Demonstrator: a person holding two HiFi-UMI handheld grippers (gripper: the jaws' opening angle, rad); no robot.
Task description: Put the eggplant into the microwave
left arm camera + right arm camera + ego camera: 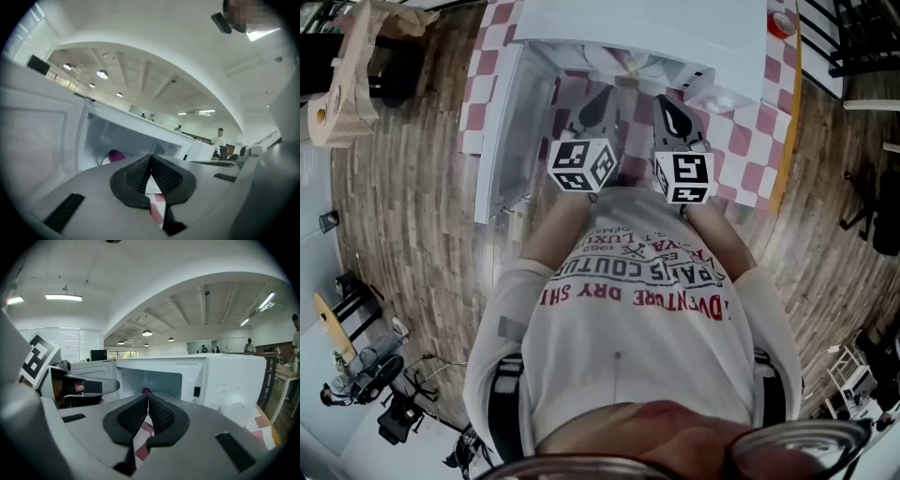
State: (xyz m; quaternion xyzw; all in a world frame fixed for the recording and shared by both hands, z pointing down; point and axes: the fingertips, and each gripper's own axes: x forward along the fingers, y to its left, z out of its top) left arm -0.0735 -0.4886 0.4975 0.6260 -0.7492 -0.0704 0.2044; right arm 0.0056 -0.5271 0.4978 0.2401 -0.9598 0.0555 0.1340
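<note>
The white microwave [675, 28] stands on a pink-and-white checked table, its door [502, 131] swung open to the left. The purple eggplant [115, 155] lies inside the cavity, and in the right gripper view only the eggplant's [146, 391] top shows over the jaws. My left gripper [600, 98] hangs in front of the opening, shut with nothing between its pads [151, 159]. Beside it, my right gripper [668, 103] is also shut and empty [148, 398], pointing at the opening. In the right gripper view, the left gripper [89, 386] shows at the left.
The microwave's control panel with a round knob [230, 404] is right of the cavity. A small red object [782, 23] sits at the table's back right. The table's orange edge [787, 141] runs along the right, with wooden floor and dark chairs [862, 37] beyond.
</note>
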